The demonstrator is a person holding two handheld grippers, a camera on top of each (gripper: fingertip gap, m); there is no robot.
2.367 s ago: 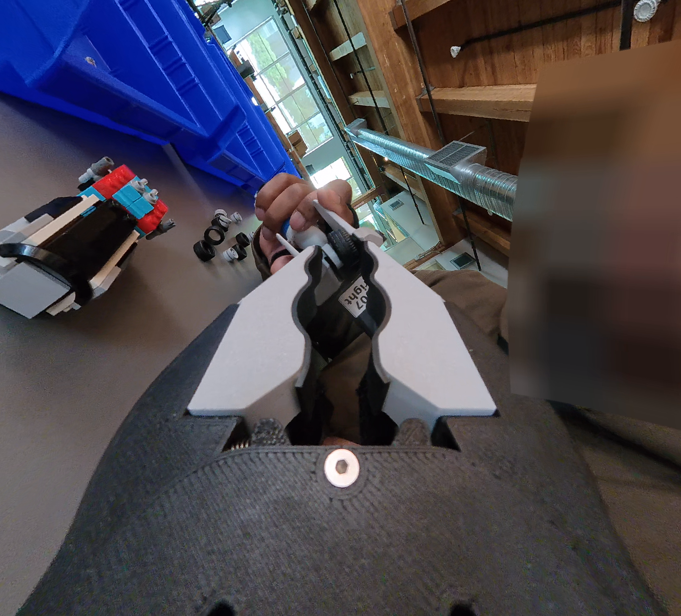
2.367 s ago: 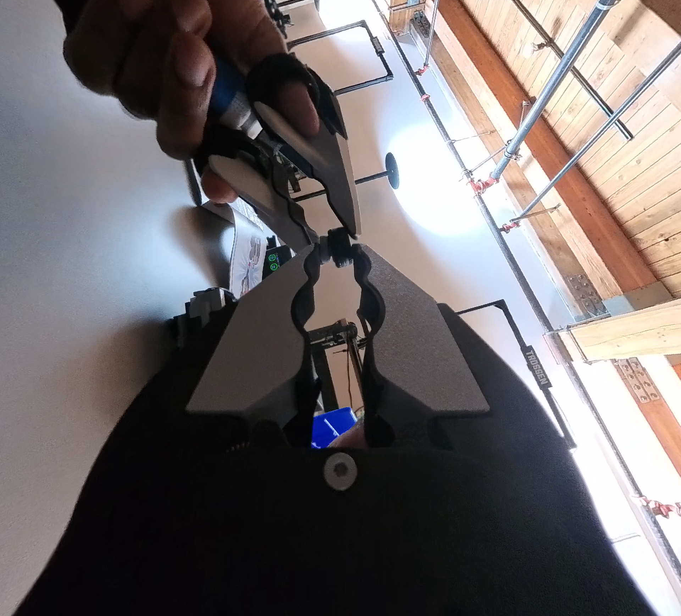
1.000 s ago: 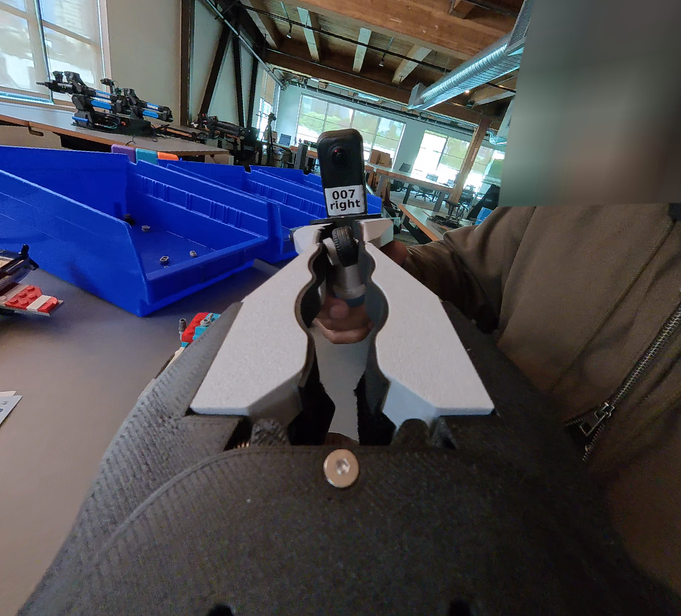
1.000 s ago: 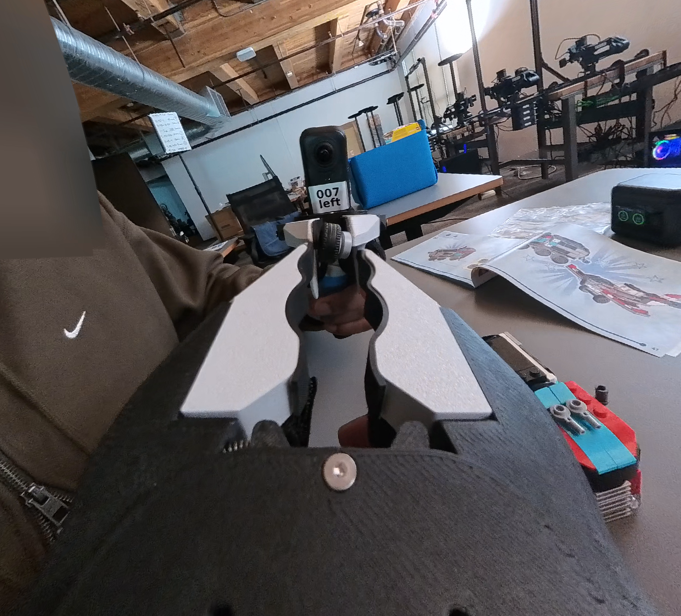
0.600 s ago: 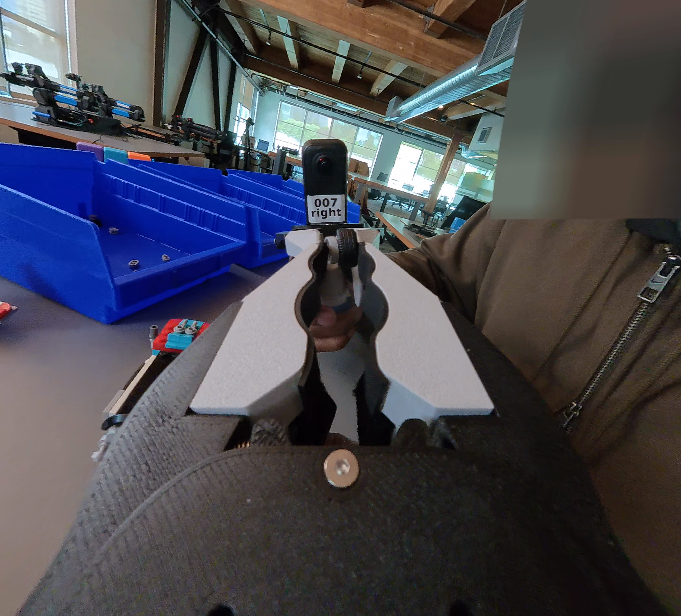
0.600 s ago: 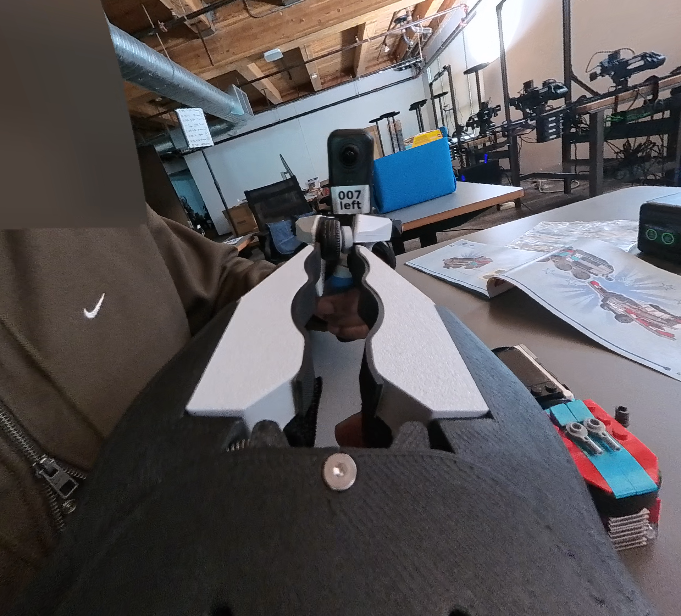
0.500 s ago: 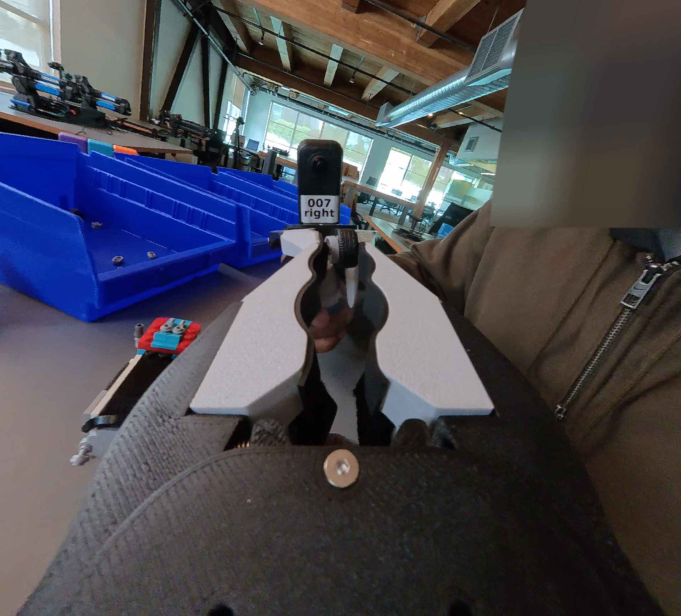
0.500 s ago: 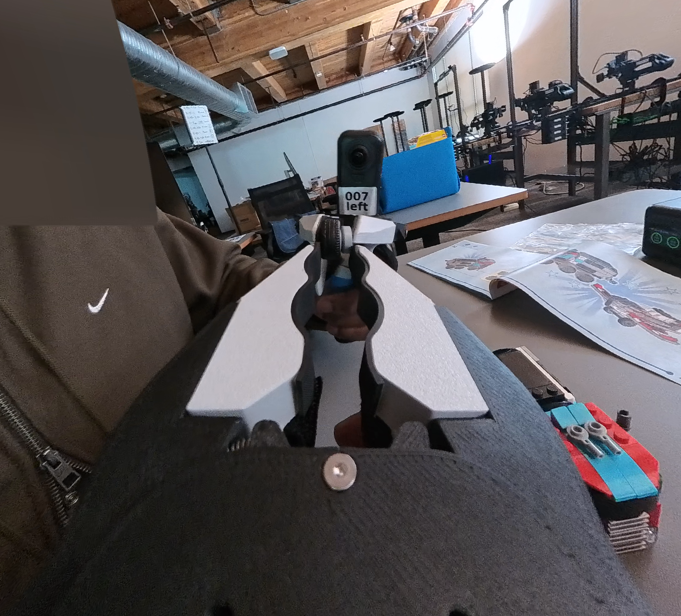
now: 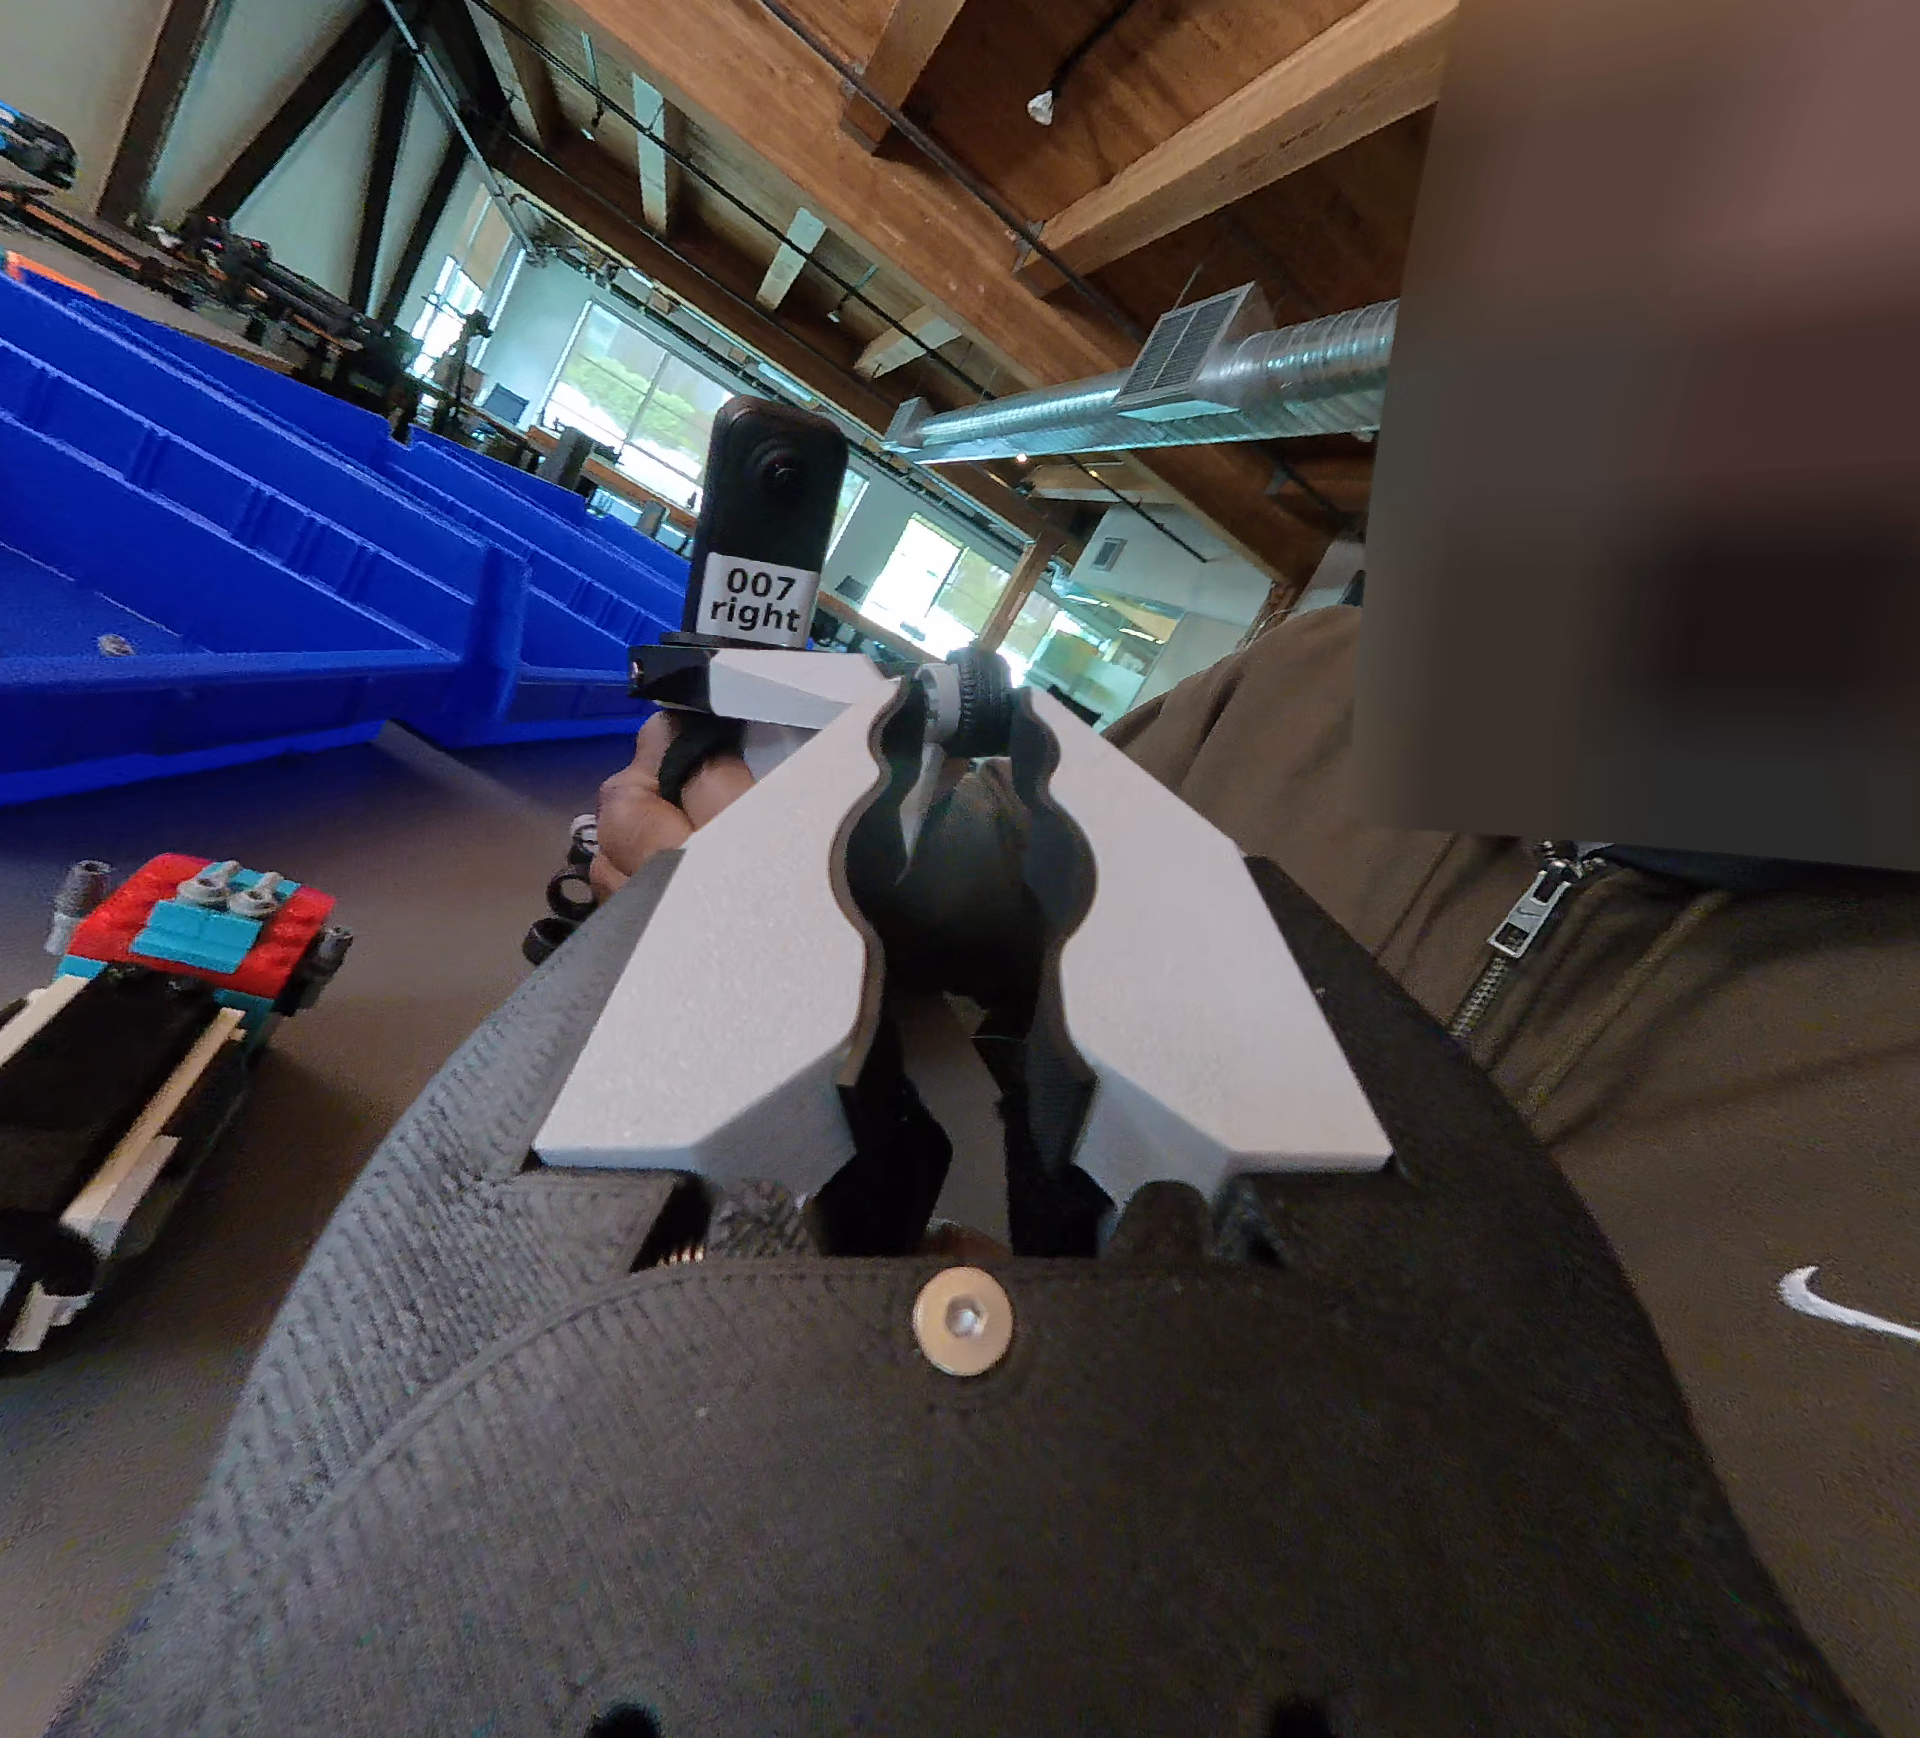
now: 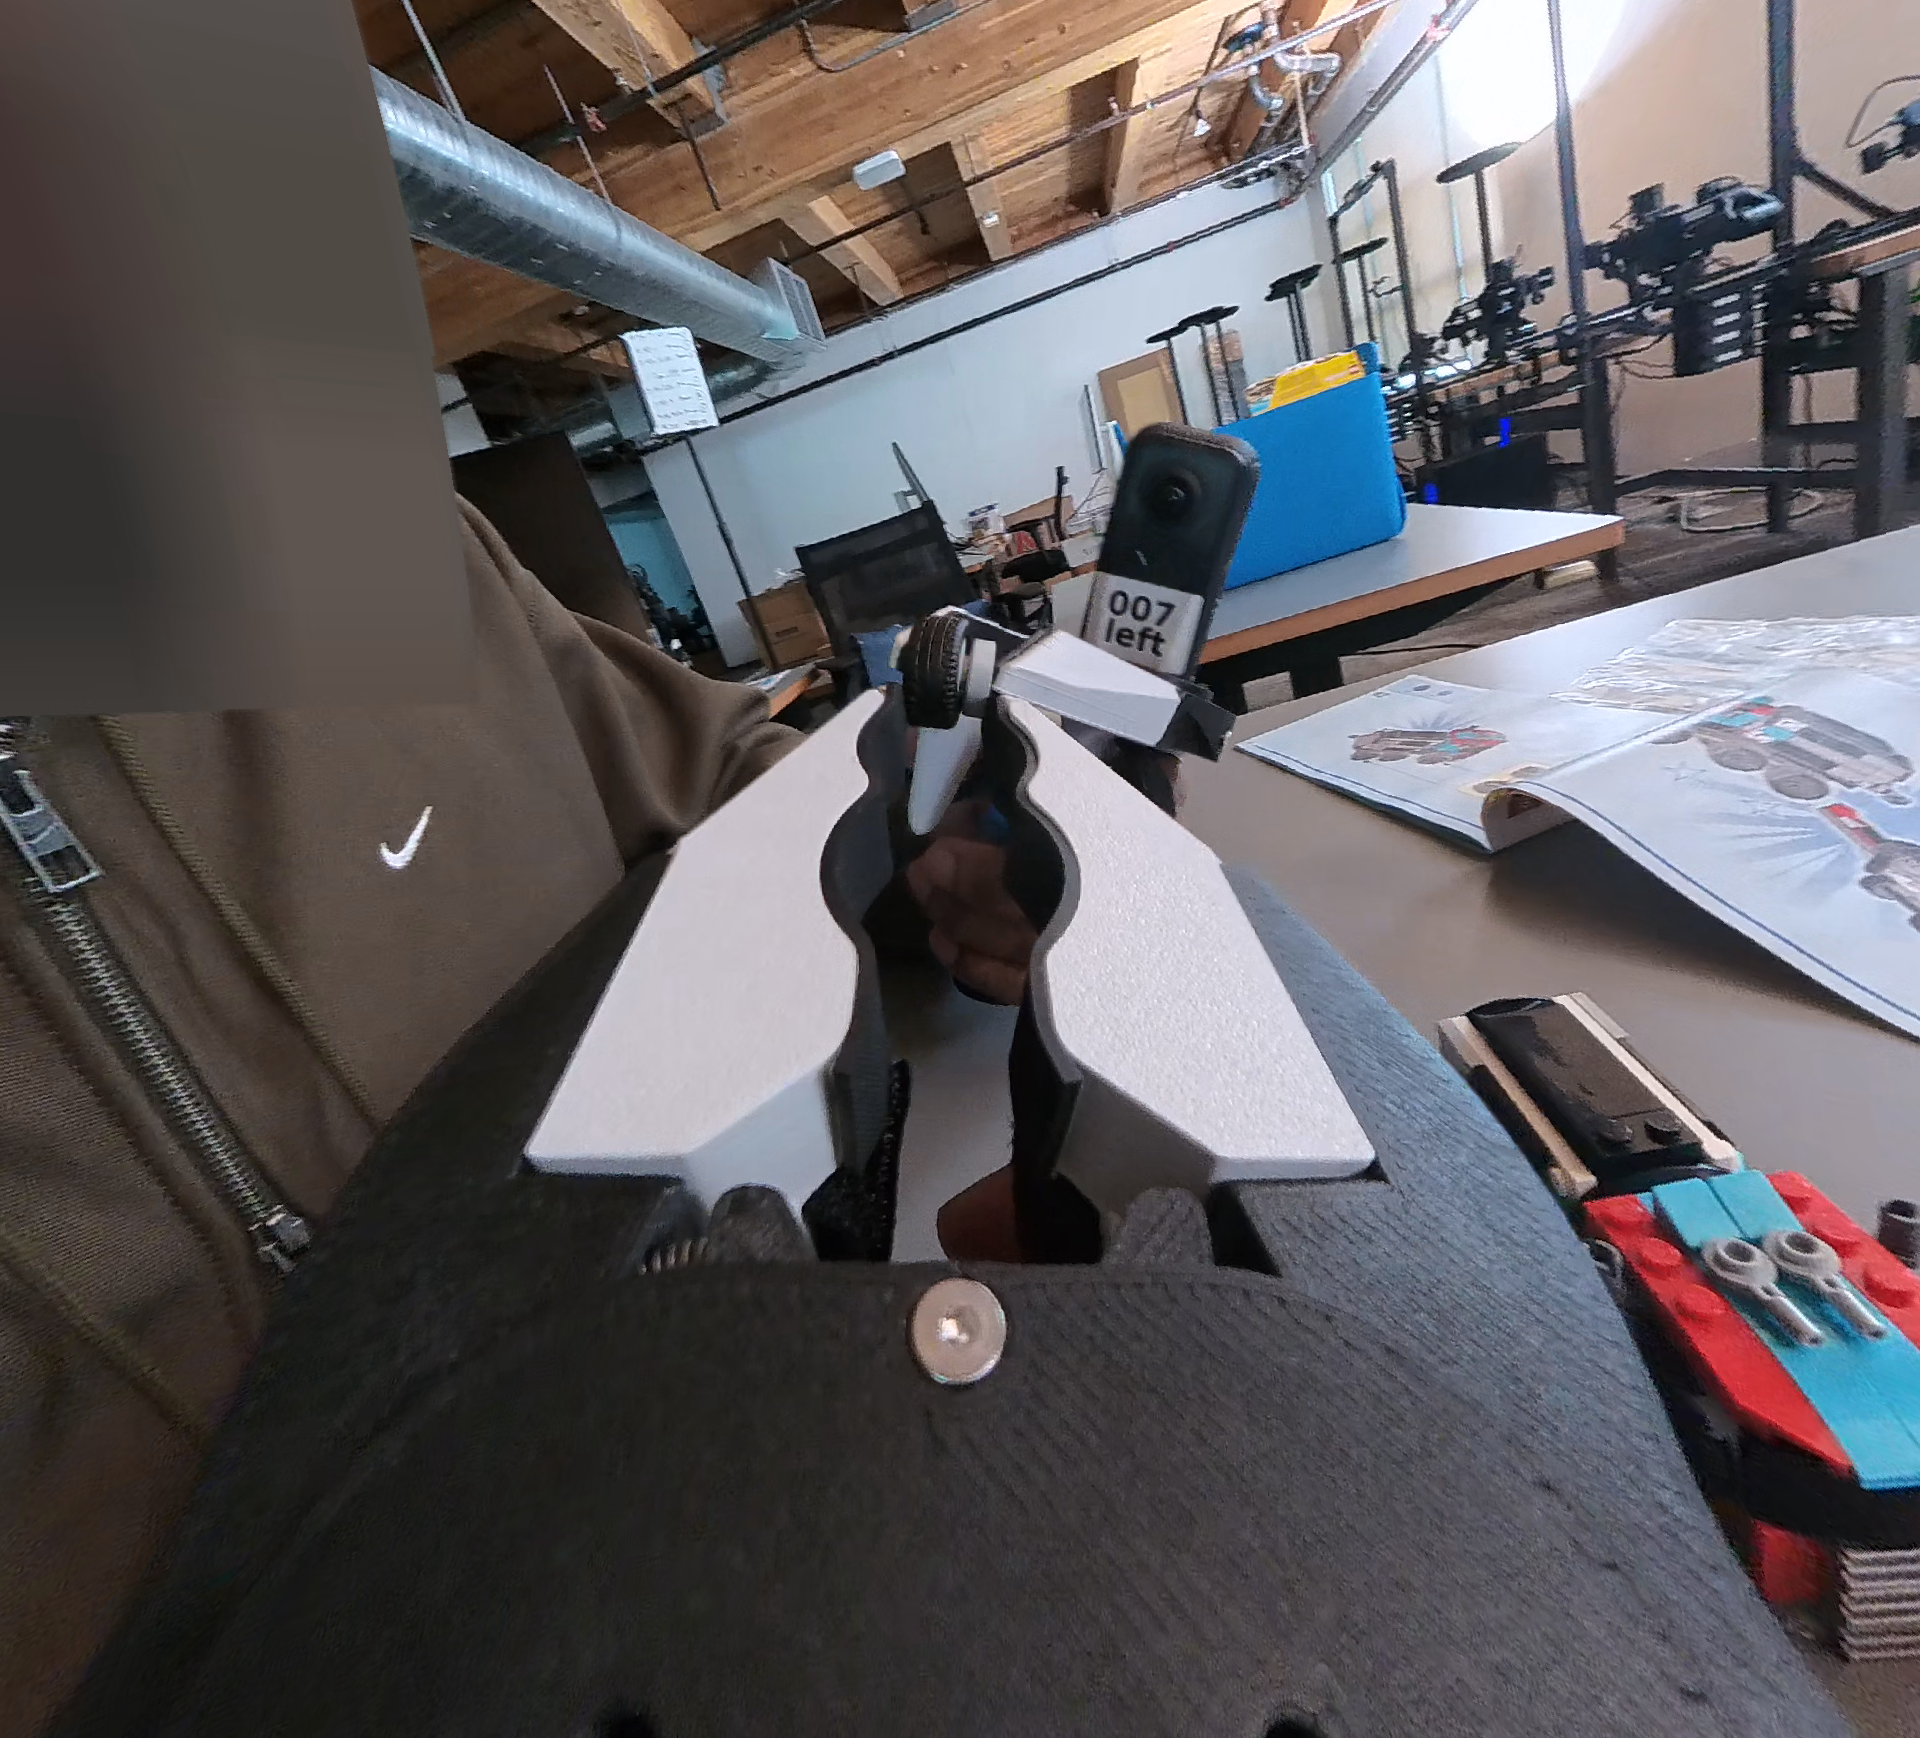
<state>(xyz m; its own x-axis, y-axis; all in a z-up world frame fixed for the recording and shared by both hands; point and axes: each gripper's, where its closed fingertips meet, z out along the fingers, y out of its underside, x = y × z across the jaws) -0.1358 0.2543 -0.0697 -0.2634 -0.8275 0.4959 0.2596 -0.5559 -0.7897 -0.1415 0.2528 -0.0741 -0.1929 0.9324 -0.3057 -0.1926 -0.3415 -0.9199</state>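
Here both tools meet tip to tip above the worktop [image 10: 1455, 878]: left tool [image 9: 961, 701] and right tool [image 10: 951, 680] clamp one small black wheel [image 9: 977, 699], brick car [image 9: 156, 982] beside.

Grey table [image 9: 436, 815], blue bins [image 9: 260, 608], brick-built toy vehicle [image 9: 135, 1013], loose black tyres [image 9: 566, 899], open instruction booklet [image 10: 1621, 784]

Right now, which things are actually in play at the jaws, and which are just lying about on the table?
In play:
- toy wheel, a black tyre on a grey hub, gripped at the tips of the left gripper and the right gripper

Lying about:
- part-built brick vehicle
- loose small tyres
- blue bins
- open instruction booklet
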